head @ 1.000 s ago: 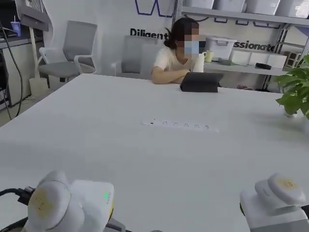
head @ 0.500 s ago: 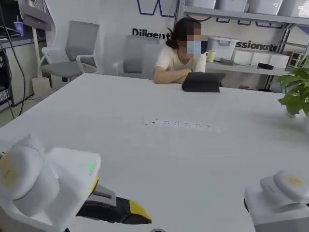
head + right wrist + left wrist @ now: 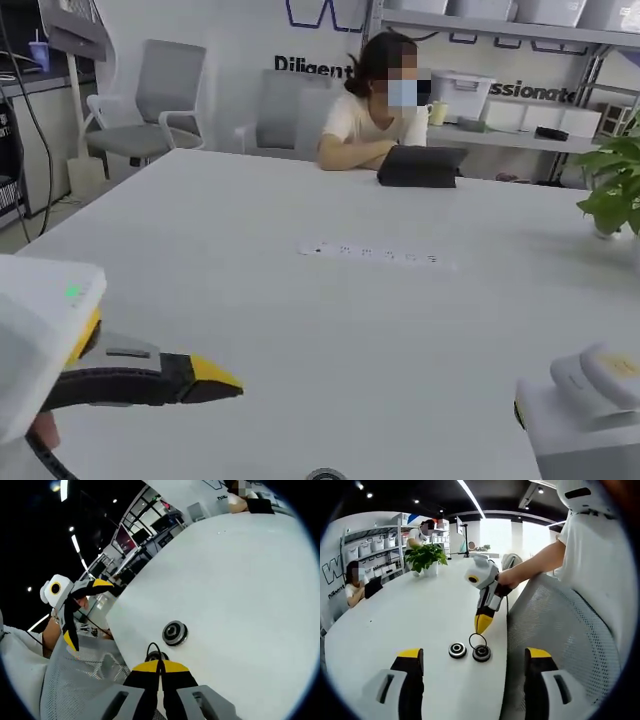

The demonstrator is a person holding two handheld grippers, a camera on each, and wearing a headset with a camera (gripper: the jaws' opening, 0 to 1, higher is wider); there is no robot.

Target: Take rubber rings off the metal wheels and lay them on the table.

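Observation:
Two metal wheels lie near the table's front edge. One wheel (image 3: 457, 650) (image 3: 174, 632) lies by itself. Over the other wheel (image 3: 481, 653) my right gripper (image 3: 159, 666) (image 3: 482, 626) is shut on a thin black rubber ring (image 3: 478, 640) (image 3: 152, 650), which stands up as a loop from that wheel. My left gripper (image 3: 474, 654) (image 3: 86, 611) is open and held off the table's edge, facing both wheels from a distance. In the head view, one of its jaws, black with a yellow tip, reaches in from the lower left, and the right gripper's white body (image 3: 590, 410) is at the lower right.
A white power strip (image 3: 370, 257) lies mid-table. A person sits at the far side behind a dark tablet (image 3: 420, 168). A potted plant (image 3: 612, 190) stands at the right edge. A mesh chair back (image 3: 560, 630) is close to the table's front edge.
In the head view the left gripper has swung out to the left, and one of its jaws has come into sight. The right gripper's body sits a little lower in the picture.

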